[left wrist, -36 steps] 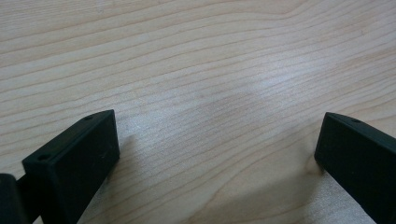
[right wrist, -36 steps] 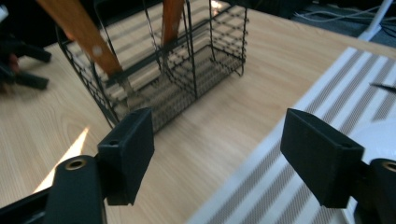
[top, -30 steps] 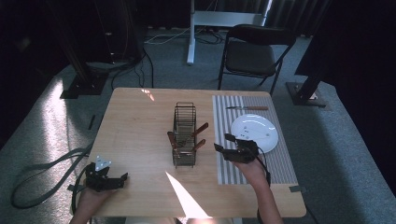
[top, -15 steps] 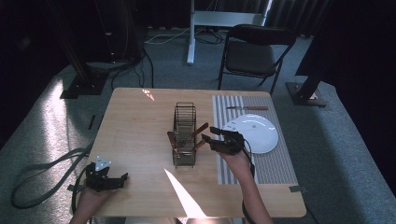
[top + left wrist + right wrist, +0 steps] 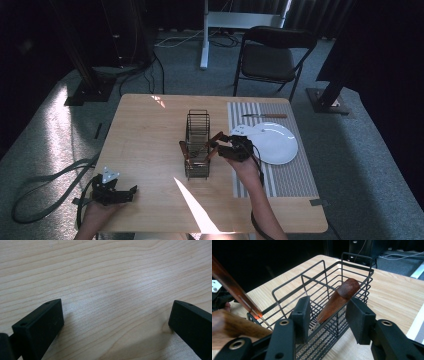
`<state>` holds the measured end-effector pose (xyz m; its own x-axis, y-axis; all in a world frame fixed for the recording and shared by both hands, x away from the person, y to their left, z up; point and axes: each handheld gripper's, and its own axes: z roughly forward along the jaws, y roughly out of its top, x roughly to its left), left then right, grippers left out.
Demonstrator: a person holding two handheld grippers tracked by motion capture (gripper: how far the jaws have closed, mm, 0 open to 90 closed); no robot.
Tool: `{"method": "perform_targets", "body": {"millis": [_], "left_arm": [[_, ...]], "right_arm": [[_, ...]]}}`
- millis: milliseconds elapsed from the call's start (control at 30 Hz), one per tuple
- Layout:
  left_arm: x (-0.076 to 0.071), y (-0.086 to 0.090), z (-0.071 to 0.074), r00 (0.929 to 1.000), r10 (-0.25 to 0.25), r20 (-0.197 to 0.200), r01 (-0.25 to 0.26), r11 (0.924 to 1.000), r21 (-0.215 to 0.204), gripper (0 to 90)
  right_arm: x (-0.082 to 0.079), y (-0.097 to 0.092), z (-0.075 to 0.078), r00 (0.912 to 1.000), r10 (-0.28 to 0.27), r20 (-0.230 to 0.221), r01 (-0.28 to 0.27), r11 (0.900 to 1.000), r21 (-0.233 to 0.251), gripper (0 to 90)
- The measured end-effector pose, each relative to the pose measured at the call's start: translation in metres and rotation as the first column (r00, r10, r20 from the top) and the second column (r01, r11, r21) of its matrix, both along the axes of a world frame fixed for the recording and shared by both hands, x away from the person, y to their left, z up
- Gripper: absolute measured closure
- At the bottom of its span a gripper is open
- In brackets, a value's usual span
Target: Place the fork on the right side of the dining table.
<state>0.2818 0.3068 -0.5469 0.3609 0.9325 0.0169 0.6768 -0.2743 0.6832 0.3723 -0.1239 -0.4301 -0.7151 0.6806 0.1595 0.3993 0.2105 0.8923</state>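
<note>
High view: at a wooden tabletop (image 5: pixel 150 130), the right gripper (image 5: pixel 227 148) reaches the right side of a black wire basket (image 5: pixel 197 145) standing near the tabletop's middle, where several wooden-handled utensils lean out of it. In the right gripper view, the jaws have just been closing and now stand narrow on either side of one wooden handle (image 5: pixel 338 300) that rises tilted from the basket (image 5: pixel 322 285); the pads sit just beside it, and contact cannot be made out. A white plate (image 5: pixel 275 143) lies on a striped mat (image 5: pixel 290 180) toward the tabletop's right edge, with a knife (image 5: pixel 265 116) beyond it. The left gripper (image 5: pixel 114 192) rests near the front left corner, its jaws wide apart over bare wood in the left gripper view.
</note>
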Motion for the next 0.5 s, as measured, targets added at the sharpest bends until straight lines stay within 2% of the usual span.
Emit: {"method": "perform_targets", "body": {"millis": [200,233,500], "left_arm": [[-0.0001,-0.0002,0.0001,1.0,-0.002,0.0,0.002,1.0,0.0,0.2],[-0.0001,-0.0002,0.0001,1.0,-0.003,0.0,0.003,1.0,0.0,0.2],[-0.0001,-0.0003,0.0,1.0,-0.003,0.0,0.003,1.0,0.0,0.2]], "right_arm": [[0.0036,0.0038,-0.0034,0.9999,0.005,-0.014,-0.005,0.9999,-0.013,67.0],[0.0044,0.0049,-0.0039,0.9999,0.005,-0.014,-0.006,0.9998,-0.02,72.1],[0.0059,0.0039,0.0004,0.9985,0.045,-0.03,-0.045,0.9989,0.01,75.7]]}}
